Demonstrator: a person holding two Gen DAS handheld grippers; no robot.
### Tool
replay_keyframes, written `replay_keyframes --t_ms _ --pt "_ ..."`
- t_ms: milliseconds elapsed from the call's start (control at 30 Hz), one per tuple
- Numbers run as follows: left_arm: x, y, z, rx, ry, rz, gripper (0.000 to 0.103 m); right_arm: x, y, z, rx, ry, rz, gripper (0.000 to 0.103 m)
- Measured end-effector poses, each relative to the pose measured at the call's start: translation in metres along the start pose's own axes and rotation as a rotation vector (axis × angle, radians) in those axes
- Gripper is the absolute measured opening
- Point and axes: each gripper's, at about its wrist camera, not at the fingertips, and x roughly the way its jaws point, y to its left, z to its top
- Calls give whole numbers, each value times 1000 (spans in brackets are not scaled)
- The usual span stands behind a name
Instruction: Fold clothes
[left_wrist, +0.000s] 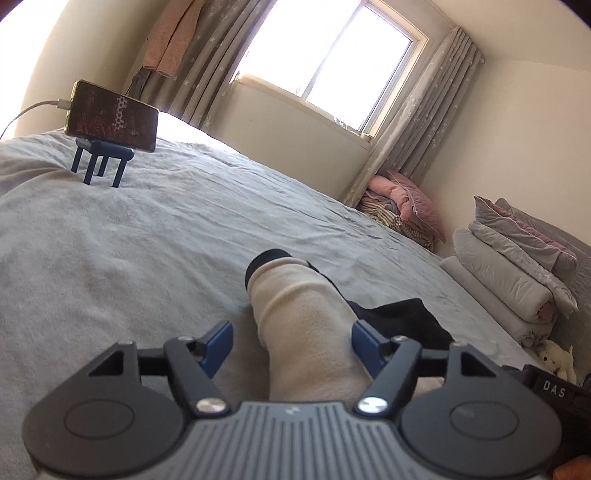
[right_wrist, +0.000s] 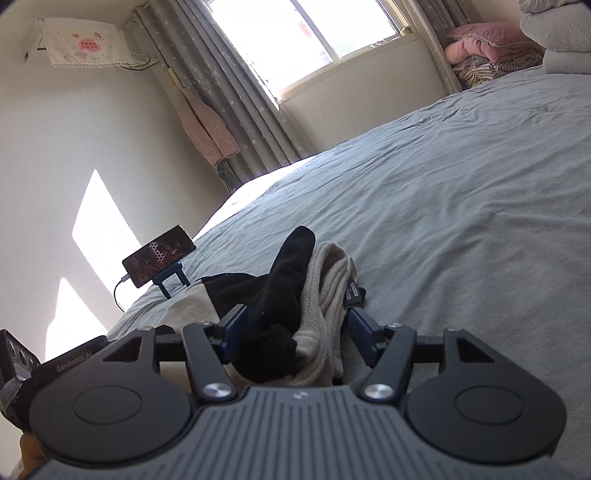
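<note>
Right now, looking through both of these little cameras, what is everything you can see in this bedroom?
garment: one, beige fleece with black parts, lying on the bed between both grippers
bed sheet: one, grey, covering the bed
phone: one, dark, on a blue stand, cable plugged in, far side of the bed
window: one, bright, far wall
curtains: grey, either side of the window
pink clothing: hanging by the curtain
folded bedding: grey stack, bedside; pink pile in the corner
soft toy: one, white, beside the stack
left hand-held gripper: open, around the beige sleeve
right hand-held gripper: open, around bunched fabric
</note>
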Motion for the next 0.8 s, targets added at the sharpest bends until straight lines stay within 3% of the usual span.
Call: replay_keyframes --t_ms 67,133,300,433,500,567,633,733,800 --pt "-6 -1 7 6 -44 -7 66 -5 8 9 -44 -46 -10 62" --pt "-6 -6 15 8 -67 -11 54 -1 16 21 -82 -72 -8 54" --pt "13 -27 20 97 -30 -20 40 29 41 30 -248 -54 -41 31" --pt "24 -28 8 174 2 26 40 55 41 20 -310 4 -105 30" --pt "29 -22 3 196 24 53 40 63 30 15 -298 30 -156 22" --pt "31 -12 1 168 47 52 44 69 18 9 -278 77 -199 20" --pt "32 -8 2 144 63 58 52 67 16 6 -270 75 -199 20" --pt "22 -13 2 161 41 68 51 58 26 8 -293 52 -209 22" --pt "10 -18 2 169 15 62 49 43 31 10 -290 20 -185 29"
